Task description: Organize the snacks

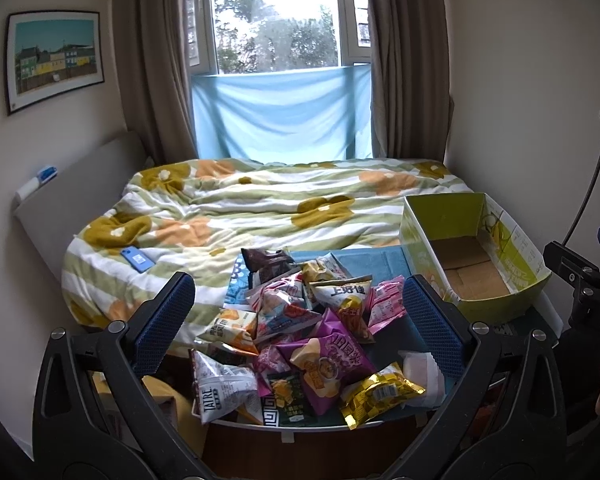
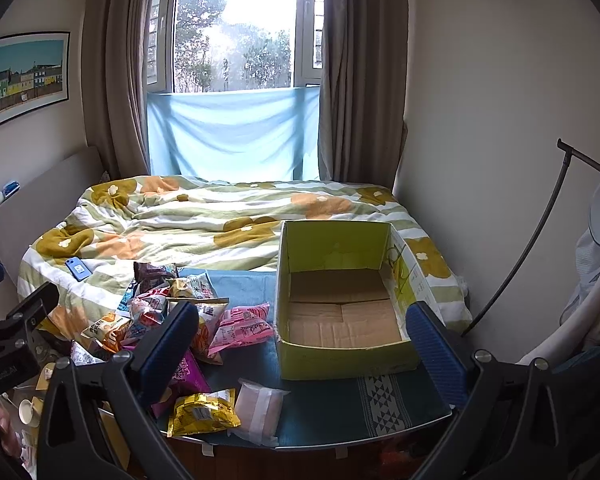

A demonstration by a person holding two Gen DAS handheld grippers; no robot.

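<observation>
A pile of snack packets [image 1: 300, 328] lies on a teal-covered table [image 2: 332, 404], seen also in the right wrist view [image 2: 168, 320]. It includes a purple chip bag [image 1: 328, 364], a gold packet [image 1: 380, 396], a pink packet [image 2: 242, 326] and a white packet [image 2: 260, 408]. An empty green cardboard box [image 2: 340, 304] stands to the right of the pile, also visible in the left wrist view [image 1: 476, 256]. My left gripper [image 1: 298, 320] is open and empty above the pile. My right gripper [image 2: 300, 344] is open and empty in front of the box.
A bed with a flowered quilt [image 1: 260, 208] lies behind the table, with a blue phone [image 1: 137, 259] on it. A window with curtains and a blue cloth [image 1: 280, 116] is at the back. A thin black stand [image 2: 540, 232] rises at the right.
</observation>
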